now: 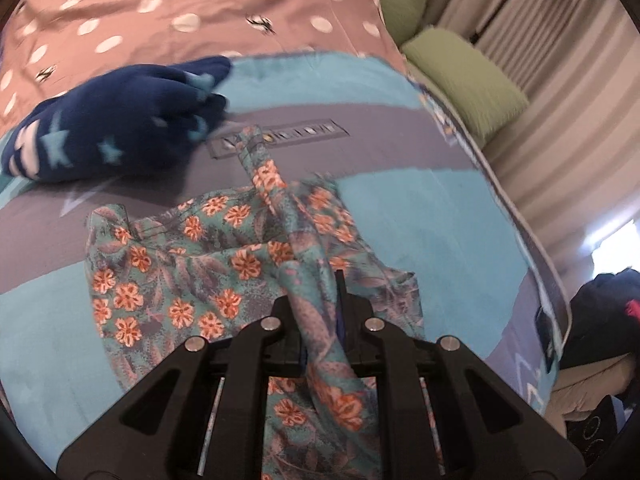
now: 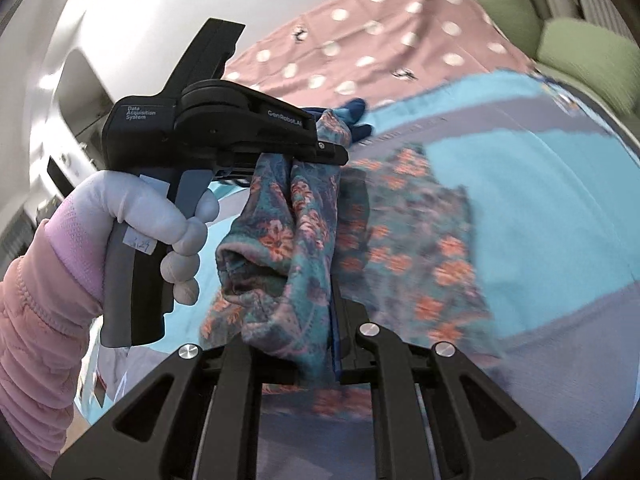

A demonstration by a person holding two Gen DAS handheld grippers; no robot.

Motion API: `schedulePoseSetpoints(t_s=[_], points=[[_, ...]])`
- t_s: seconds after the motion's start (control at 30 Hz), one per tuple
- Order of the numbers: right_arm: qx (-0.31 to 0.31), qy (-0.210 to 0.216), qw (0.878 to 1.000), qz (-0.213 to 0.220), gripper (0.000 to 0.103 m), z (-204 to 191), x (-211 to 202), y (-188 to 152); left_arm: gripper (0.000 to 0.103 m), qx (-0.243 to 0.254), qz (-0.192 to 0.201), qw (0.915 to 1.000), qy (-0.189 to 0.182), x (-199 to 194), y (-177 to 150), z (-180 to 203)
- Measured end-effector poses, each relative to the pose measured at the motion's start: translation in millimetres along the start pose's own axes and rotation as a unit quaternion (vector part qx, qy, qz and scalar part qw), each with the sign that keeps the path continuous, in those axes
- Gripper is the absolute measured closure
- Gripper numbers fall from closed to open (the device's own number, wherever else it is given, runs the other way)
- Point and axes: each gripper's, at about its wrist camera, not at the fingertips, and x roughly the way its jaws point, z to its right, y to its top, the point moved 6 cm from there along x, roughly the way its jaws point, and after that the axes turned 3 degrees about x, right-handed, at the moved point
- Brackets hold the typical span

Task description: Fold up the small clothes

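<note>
A small teal garment with orange flowers (image 1: pixel 192 272) is lifted at one edge, and the rest of it trails on the blue and grey blanket (image 1: pixel 420 208). My left gripper (image 1: pixel 320 304) is shut on a bunched fold of it. In the right wrist view the same floral garment (image 2: pixel 280 240) hangs between both tools. My right gripper (image 2: pixel 334 320) is shut on its lower fold. The left gripper (image 2: pixel 340 156) pinches its upper corner, held by a white-gloved hand (image 2: pixel 160 216). A navy garment with light stars (image 1: pixel 120 120) lies crumpled at the far left of the blanket.
A pink sheet with white dots (image 1: pixel 200 8) covers the bed beyond the blanket. Green pillows (image 1: pixel 468 76) lie along the bed's right side by striped curtains. A dark pile (image 1: pixel 608 312) sits off the bed at the right. A pink sleeve (image 2: pixel 36 320) fills the lower left.
</note>
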Motion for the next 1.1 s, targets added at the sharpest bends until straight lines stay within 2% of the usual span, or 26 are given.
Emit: schedulePoseSetpoints(t_s=[0.13,0.27,0.53,0.63,0.8,0.93,1.1], points=[[0.029,0.005,1.0,-0.005,0.092,21,-3,-6,0.093,0.028,-0.023,0.9989,0.031,26,0,19],[0.042,0.01,0.999,-0.009,0.092,29,-4,-10,0.092,0.032,-0.037,0.9975,0.051,39,-3,20],[0.054,0.018,0.998,-0.007,0.092,37,-5,-9,0.092,0.046,-0.042,0.9951,0.077,46,2,29],[0.07,0.023,0.997,-0.012,0.091,45,-5,-11,0.089,0.046,-0.026,0.9957,0.076,46,6,36],[0.097,0.021,0.995,-0.024,0.091,62,-6,-21,0.069,0.063,-0.001,0.9962,0.059,41,7,49],[0.112,0.035,0.993,-0.026,0.091,69,-10,-25,0.059,0.071,0.029,0.9956,0.054,18,4,51],[0.115,0.038,0.992,-0.028,0.091,70,-10,-27,0.04,0.08,0.086,0.992,0.046,-35,-35,37]])
